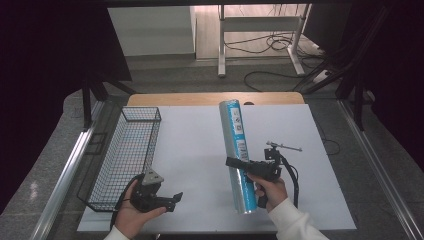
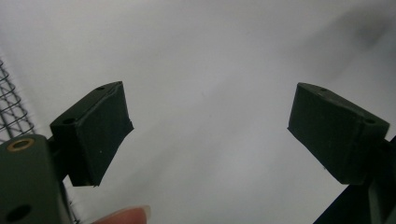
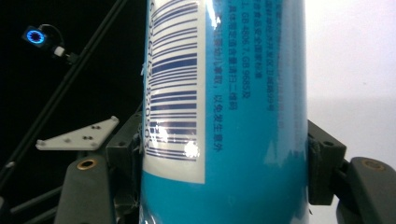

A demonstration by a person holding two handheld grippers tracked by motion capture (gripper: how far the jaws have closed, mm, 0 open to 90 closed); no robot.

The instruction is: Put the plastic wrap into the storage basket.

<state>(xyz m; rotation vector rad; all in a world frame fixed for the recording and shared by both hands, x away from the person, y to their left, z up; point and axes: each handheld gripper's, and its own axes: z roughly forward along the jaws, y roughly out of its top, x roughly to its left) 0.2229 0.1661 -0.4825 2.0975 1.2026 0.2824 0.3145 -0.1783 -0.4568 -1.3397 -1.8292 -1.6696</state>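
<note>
A long blue and silver roll with a white barcode label lies lengthwise over the white table sheet, its near end toward me. My right gripper is shut on the roll about two thirds of the way down. In the right gripper view the roll fills the space between both black pads. My left gripper rests low at the front left beside the wire basket, held in a hand. Its jaws stand wide apart over bare white sheet, nothing between the pads.
A black wire basket stands along the left side of the sheet, with nothing visible inside it. A wooden table edge shows beyond the sheet. Metal rails run down both sides, and desk legs and cables lie on the floor behind.
</note>
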